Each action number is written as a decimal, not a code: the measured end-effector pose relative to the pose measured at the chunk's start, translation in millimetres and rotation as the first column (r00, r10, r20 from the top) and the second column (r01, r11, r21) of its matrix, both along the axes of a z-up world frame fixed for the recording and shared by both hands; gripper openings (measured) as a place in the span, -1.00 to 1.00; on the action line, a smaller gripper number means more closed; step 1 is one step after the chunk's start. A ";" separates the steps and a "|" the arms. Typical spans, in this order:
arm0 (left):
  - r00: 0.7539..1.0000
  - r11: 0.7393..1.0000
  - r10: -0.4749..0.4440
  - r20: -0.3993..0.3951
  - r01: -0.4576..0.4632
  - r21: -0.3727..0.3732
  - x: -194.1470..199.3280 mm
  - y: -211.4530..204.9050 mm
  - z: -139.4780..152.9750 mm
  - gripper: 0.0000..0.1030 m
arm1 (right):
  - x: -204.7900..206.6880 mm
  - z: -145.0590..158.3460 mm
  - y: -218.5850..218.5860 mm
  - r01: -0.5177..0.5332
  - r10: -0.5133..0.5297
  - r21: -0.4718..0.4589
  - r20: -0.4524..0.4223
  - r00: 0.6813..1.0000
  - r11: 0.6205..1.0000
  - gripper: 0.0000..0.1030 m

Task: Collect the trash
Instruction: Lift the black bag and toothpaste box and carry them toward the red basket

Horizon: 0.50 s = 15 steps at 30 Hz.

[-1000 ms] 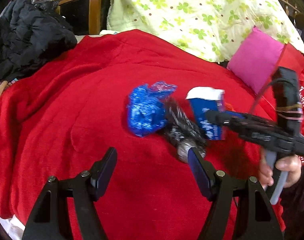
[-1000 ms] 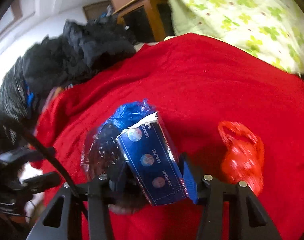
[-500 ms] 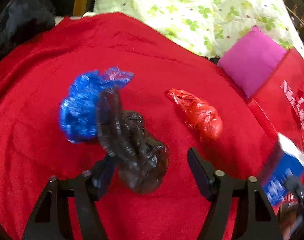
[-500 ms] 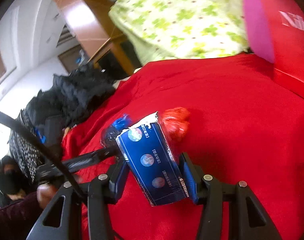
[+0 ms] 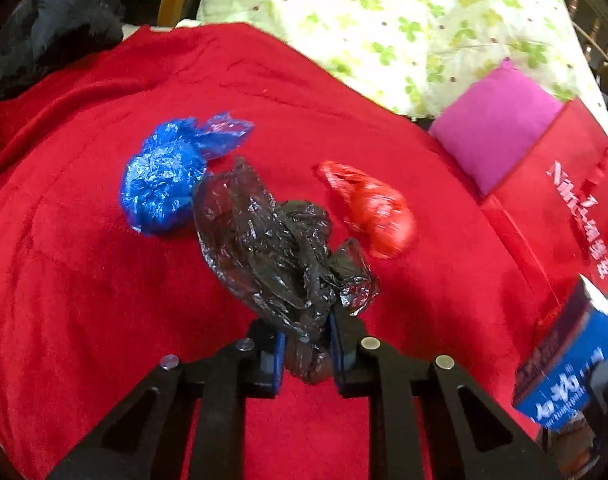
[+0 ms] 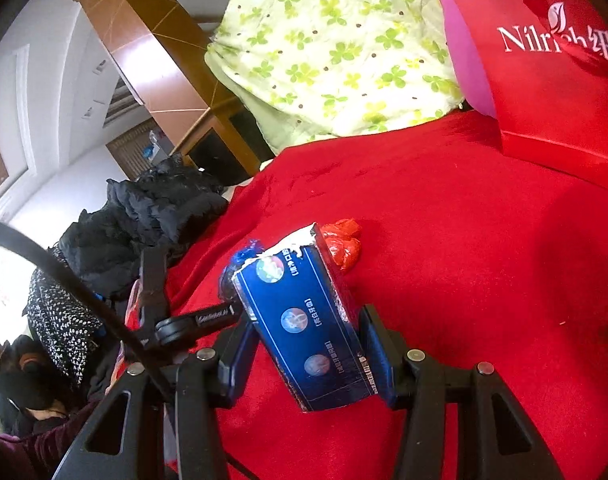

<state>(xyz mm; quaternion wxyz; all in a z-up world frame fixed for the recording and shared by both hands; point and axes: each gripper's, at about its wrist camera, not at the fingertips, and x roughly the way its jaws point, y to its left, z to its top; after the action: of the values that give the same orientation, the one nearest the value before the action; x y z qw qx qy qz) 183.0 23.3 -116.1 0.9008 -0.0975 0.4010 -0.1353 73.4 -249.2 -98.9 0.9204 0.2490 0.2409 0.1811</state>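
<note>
My left gripper (image 5: 306, 354) is shut on a crumpled black plastic bag (image 5: 275, 252) on the red blanket. A crumpled blue bag (image 5: 163, 184) lies just left of it and a red bag (image 5: 372, 208) lies to its right. My right gripper (image 6: 308, 354) is shut on a blue carton with a torn white top (image 6: 308, 324), held above the blanket; the carton also shows at the right edge of the left wrist view (image 5: 572, 372). In the right wrist view the red bag (image 6: 344, 244) and a bit of the blue bag (image 6: 243, 252) lie beyond the carton.
A red paper shopping bag (image 5: 564, 208) stands at the right, also in the right wrist view (image 6: 552, 80), with a pink cushion (image 5: 492, 136) behind it. A green floral quilt (image 5: 384, 20) lies at the back. Black clothing (image 5: 43, 32) is piled at the left.
My left gripper went from open to shut on the black bag. My right gripper lifted the blue carton away to the right, toward the red shopping bag.
</note>
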 end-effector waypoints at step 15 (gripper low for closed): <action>0.959 0.970 -0.090 0.270 0.022 0.243 -105.5 -49.4 68.5 -0.62 | -53.6 6.5 -16.2 0.069 -0.069 0.039 -0.001 0.998 0.997 0.02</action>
<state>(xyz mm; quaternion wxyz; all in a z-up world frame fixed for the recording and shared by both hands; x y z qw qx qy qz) 77.5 -26.1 -47.5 0.9492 0.0424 0.2858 -0.1244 19.9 -265.3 -92.3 0.9211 0.2751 0.2286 0.1540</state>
